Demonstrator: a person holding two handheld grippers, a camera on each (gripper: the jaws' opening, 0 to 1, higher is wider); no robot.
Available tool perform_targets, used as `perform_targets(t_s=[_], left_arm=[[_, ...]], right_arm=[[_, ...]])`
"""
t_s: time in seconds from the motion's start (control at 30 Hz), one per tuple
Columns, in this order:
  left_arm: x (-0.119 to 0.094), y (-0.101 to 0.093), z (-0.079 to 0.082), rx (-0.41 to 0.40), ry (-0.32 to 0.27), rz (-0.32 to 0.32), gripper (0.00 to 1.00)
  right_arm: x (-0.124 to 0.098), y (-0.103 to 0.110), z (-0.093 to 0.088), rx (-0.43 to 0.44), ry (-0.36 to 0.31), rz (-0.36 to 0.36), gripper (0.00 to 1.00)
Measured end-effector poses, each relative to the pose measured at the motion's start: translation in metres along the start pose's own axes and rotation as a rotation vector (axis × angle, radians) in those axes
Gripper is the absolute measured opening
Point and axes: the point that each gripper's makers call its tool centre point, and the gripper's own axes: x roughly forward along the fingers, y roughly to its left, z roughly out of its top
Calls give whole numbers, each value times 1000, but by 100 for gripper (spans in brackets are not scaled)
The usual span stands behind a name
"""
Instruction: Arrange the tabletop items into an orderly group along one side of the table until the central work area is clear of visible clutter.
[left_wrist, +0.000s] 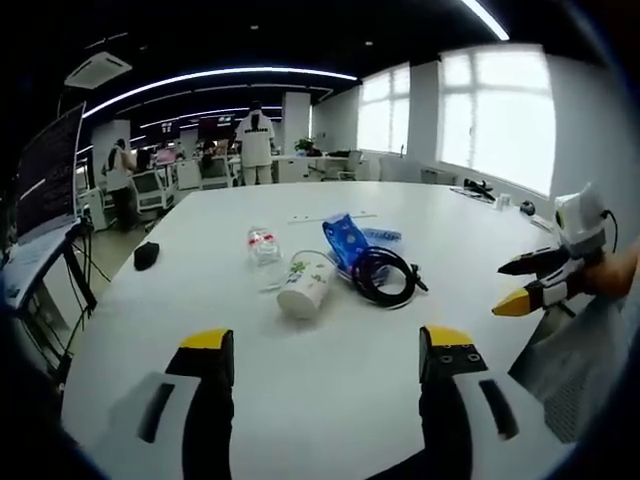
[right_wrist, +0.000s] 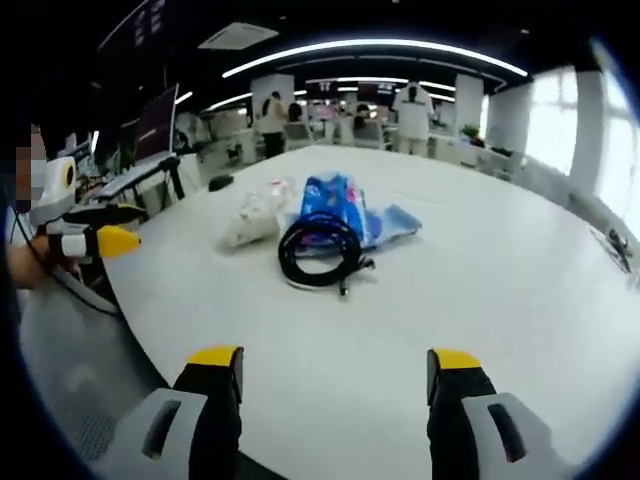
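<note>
In the left gripper view a white paper cup (left_wrist: 305, 285) with a green print lies on its side in the middle of the white table (left_wrist: 330, 400). Behind it lies a clear plastic bottle (left_wrist: 265, 247), and to its right a blue packet (left_wrist: 348, 240) and a coil of black cable (left_wrist: 385, 273). My left gripper (left_wrist: 327, 350) stands open above the near table edge, well short of them. The right gripper (left_wrist: 520, 283) comes in from the right. In the right gripper view the cable (right_wrist: 320, 250), the blue packet (right_wrist: 335, 205) and the bottle (right_wrist: 255, 213) lie ahead of my open right gripper (right_wrist: 327, 368); the left gripper (right_wrist: 105, 228) shows at the left.
A small black object (left_wrist: 146, 254) lies near the table's left edge. Small items (left_wrist: 480, 188) sit at the far right side by the windows. Monitors and desks stand to the left, and people stand at the back of the office.
</note>
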Motion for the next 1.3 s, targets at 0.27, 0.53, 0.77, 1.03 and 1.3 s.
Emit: perform_targets(t_s=[0.27,0.53,0.77,1.03,1.3], left_arm=[[12,22,14,-74,-34,41,77],[50,34,42,-86,-19,47,74],[83,47,64,-113,25,39,73],[122,61,90,-157,44,44,74],[166,69,107,-190,83,46,71]], right_arm=[[-1,-5,2,22,-15,-11,76],[-1,-7,5,11,-10,-21,74],[-3,-12,6,15,-4,-37,72],[-5,-11,8,7,-6,-43,70],[-7,-10,9,2,-4,-44,69]])
